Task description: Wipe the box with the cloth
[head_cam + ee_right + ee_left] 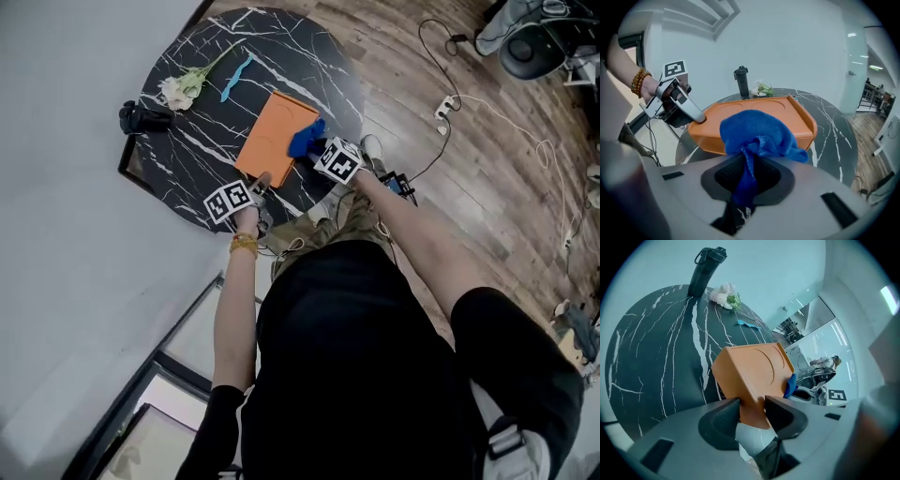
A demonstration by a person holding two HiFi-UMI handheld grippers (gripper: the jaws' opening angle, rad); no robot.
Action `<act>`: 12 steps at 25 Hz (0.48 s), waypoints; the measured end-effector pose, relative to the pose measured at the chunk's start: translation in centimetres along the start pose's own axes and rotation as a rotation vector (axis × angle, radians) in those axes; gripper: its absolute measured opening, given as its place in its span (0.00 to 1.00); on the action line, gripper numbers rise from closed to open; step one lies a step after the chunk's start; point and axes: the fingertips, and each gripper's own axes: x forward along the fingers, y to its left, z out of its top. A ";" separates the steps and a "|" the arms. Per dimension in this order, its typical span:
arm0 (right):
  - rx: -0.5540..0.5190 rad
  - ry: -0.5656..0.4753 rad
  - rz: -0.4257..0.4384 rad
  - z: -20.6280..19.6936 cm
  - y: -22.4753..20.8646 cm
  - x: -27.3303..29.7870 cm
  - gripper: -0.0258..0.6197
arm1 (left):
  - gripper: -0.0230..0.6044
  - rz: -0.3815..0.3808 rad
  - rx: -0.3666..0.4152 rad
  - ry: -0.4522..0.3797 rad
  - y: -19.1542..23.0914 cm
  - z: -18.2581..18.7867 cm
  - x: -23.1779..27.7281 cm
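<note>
left tongs (752, 408) grip box (754, 366), right tongs (747, 171) cloth (757, 131)

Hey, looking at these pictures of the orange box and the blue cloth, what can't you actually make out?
- Right gripper view: the blue cloth, clamped in the right hand-held gripper, hides whether it touches the orange box.
- Left gripper view: the left hand-held gripper covers the box corner it grips.
- Head view: the pale blue item beside the flower is too small to identify.
</note>
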 end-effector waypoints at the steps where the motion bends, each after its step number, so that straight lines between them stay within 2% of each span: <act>1: 0.018 -0.008 -0.008 0.1 0.4 -0.3 0.12 | 0.31 0.001 0.008 0.008 0.0 -0.1 0.0; 7: 0.137 -0.139 -0.084 1.8 2.4 -3.4 0.12 | 0.32 0.024 0.028 -0.045 -0.1 -0.4 -0.5; 10: 0.146 -0.076 -0.075 0.5 4.5 -2.3 0.12 | 0.32 0.003 -0.026 -0.051 0.0 -0.5 -0.5; 12: 0.151 -0.031 -0.084 0.0 4.8 -0.9 0.12 | 0.32 -0.002 -0.021 -0.043 -0.1 -0.4 -0.3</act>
